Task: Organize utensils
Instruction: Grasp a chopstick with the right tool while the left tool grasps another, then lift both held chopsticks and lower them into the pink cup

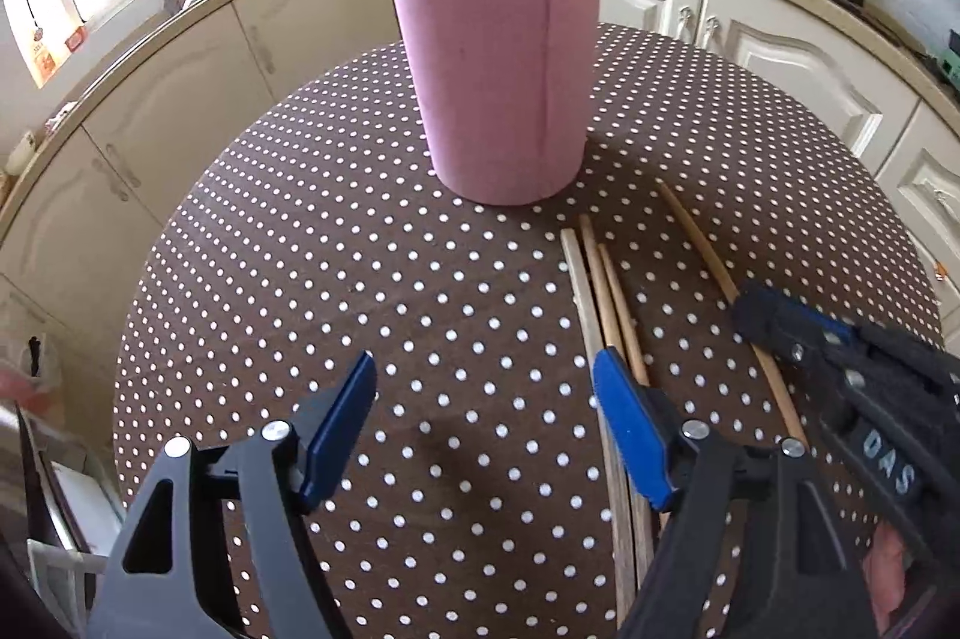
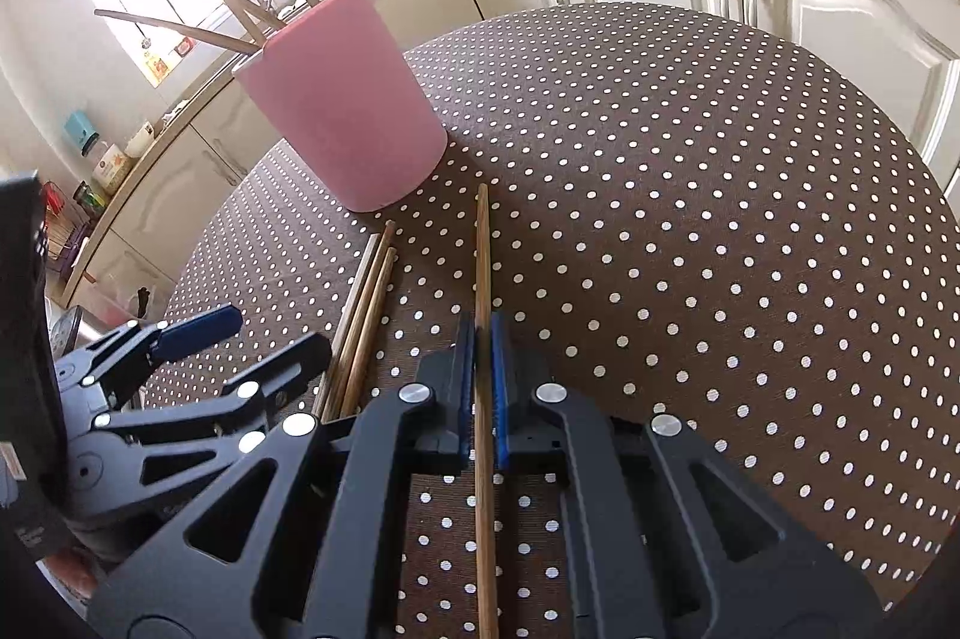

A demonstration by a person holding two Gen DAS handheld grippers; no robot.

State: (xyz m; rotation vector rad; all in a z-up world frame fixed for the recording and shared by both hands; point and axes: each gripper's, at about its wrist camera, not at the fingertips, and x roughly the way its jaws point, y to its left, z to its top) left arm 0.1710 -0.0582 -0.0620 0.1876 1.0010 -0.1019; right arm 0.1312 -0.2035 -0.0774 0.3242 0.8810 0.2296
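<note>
A long thin wooden stick [image 2: 482, 279] is pinched between the pressed-together blue pads of the right gripper [image 2: 482, 339], and it is held low over the brown table cloth with white dots [image 2: 690, 219]. The far tip of the stick is pointed toward the tall pink round holder [image 2: 348, 111], which is stood on the cloth near the stick's tip and is already filled with other wooden sticks. The left gripper [image 1: 483, 399] is held spread wide with nothing between its pads. Three more loose wooden sticks [image 1: 600, 291] are left lying side by side on the cloth, just beside the left gripper's right pad. Much of the stick is stuck out past the pads on both sides, so it could be swung or slipped if the grip is loose. The holder could be knocked over if it is bumped by the long tip while the stick is lifted. The stick could also be blocked by the leaning sticks already inside the holder. The three loose sticks could be pushed and rolled away if they are nudged by the left gripper.
</note>
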